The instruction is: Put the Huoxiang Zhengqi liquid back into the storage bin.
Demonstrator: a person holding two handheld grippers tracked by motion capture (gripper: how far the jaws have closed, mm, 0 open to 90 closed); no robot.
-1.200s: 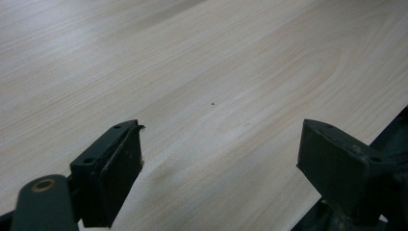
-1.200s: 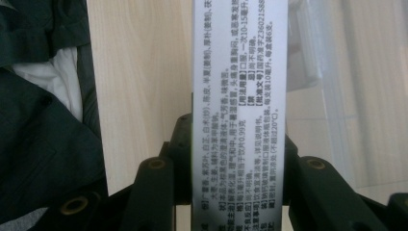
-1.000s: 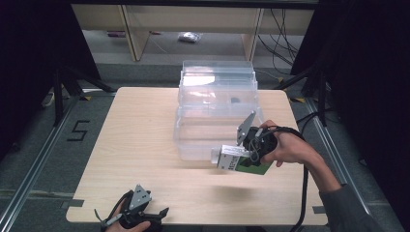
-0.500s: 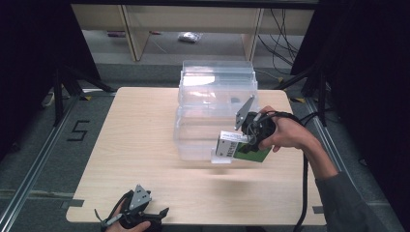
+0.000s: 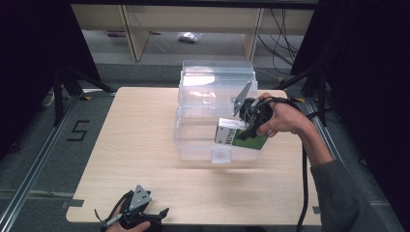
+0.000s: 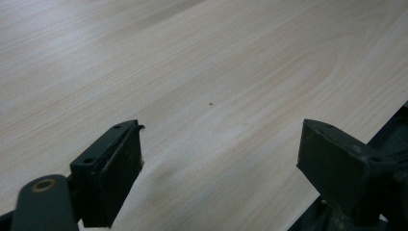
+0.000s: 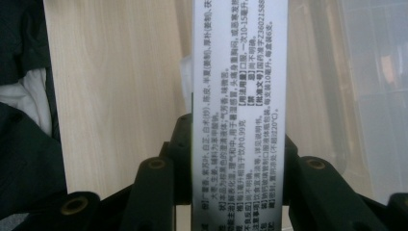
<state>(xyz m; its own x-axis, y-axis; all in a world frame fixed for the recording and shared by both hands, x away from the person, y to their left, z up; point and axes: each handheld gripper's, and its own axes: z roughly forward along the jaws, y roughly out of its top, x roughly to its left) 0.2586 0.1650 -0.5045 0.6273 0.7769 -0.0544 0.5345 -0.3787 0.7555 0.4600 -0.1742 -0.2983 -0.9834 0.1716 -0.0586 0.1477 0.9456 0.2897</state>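
Two grippers on the table, and nearest the camera the left gripper (image 5: 145, 215) sits low at the front edge of the wooden table (image 5: 140, 145), jaws spread wide with nothing between them, only bare wood grain below. Farther in, the right gripper (image 5: 244, 133) is clamped tight on a green-and-white box (image 5: 232, 135), its white printed side (image 7: 239, 96) pinched between both pads. That box hangs over the front of the clear plastic bin (image 5: 215, 104), which stands toward the table's far side.
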